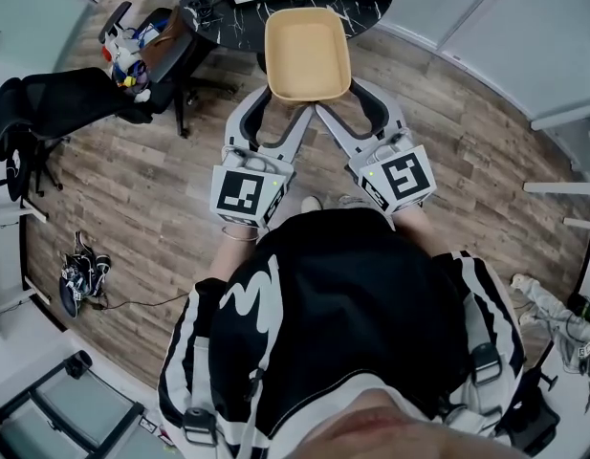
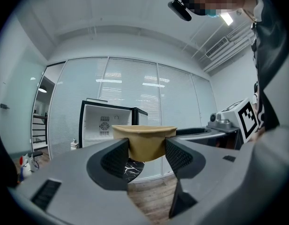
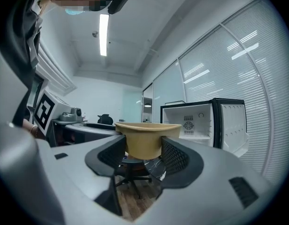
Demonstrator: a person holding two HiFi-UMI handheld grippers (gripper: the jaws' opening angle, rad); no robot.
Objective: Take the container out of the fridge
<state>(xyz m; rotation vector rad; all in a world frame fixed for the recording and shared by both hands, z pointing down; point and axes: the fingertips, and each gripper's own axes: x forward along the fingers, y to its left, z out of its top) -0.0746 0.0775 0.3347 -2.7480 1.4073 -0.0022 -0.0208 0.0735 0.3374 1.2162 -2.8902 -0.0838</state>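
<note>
Looking down: closest to the head camera I see the person's black top (image 1: pixel 352 304) with white stripes.
Left gripper: my left gripper (image 2: pixel 146 154) has its jaws spread wide and clamped on one corner of the near end of the container (image 1: pixel 307 54), with both inner pads against its sides.
Right gripper: my right gripper (image 3: pixel 143 152) grips the other corner of that same near end the same way, with its jaws wide and its pads touching the container's walls.
Arrangement: from the head view I see the two grippers angled toward each other in a V that meets at the container.
Container: it is a tan, rectangular, open-topped tub with rounded corners. It is held level in the air between the grippers, and its inside is bare.
Below: a wood-plank floor (image 1: pixel 161 189) lies under the container, with the edge of a black marble-patterned table (image 1: pixel 228 12) just beyond the container's far end.
Left side: I make out a black office chair (image 1: pixel 65 103) on the floor, well apart from the grippers.
Fridge: a small black fridge (image 3: pixel 193 123) stands farther off with its door (image 3: pixel 233 125) swung open and a white interior. The container is outside it.
Background: glass walls with blinds (image 2: pixel 135 93) close the room behind the fridge.
</note>
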